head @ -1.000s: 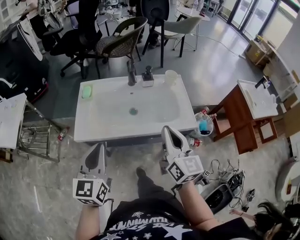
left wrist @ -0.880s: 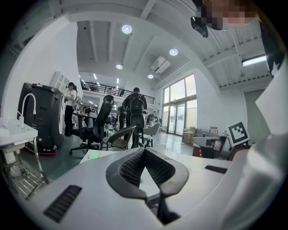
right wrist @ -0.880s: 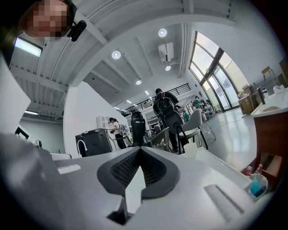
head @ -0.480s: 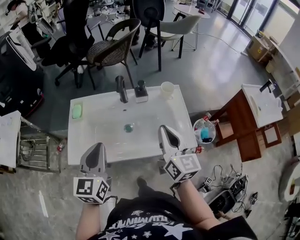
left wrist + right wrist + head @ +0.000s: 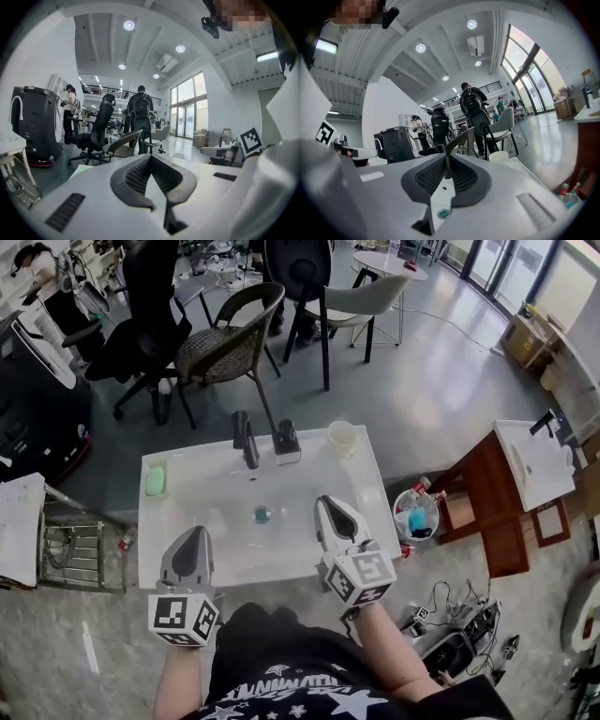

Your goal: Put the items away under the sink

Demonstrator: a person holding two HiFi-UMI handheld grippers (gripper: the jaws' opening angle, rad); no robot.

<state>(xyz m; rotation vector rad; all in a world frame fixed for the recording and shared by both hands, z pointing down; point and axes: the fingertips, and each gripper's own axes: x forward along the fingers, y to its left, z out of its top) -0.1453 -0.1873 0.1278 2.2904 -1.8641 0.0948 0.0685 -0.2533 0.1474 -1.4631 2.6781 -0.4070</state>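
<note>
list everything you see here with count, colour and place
sink: one, white, centre
faucet: one, black, sink's back edge
dispenser: one, black, right of faucet
cup: one, white, sink's back right corner
soap or sponge: one, green, sink's left rim
bin: one, pale, floor right of sink
wicker chair: one, brown, behind sink
second sink: one, white, on wooden cabinet, far right
left tool: one, white, shut, empty, sink's front left
right tool: one, white, shut, empty, sink's front right

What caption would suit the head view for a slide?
Left gripper and right gripper, both shut and empty, at a white sink.
</note>
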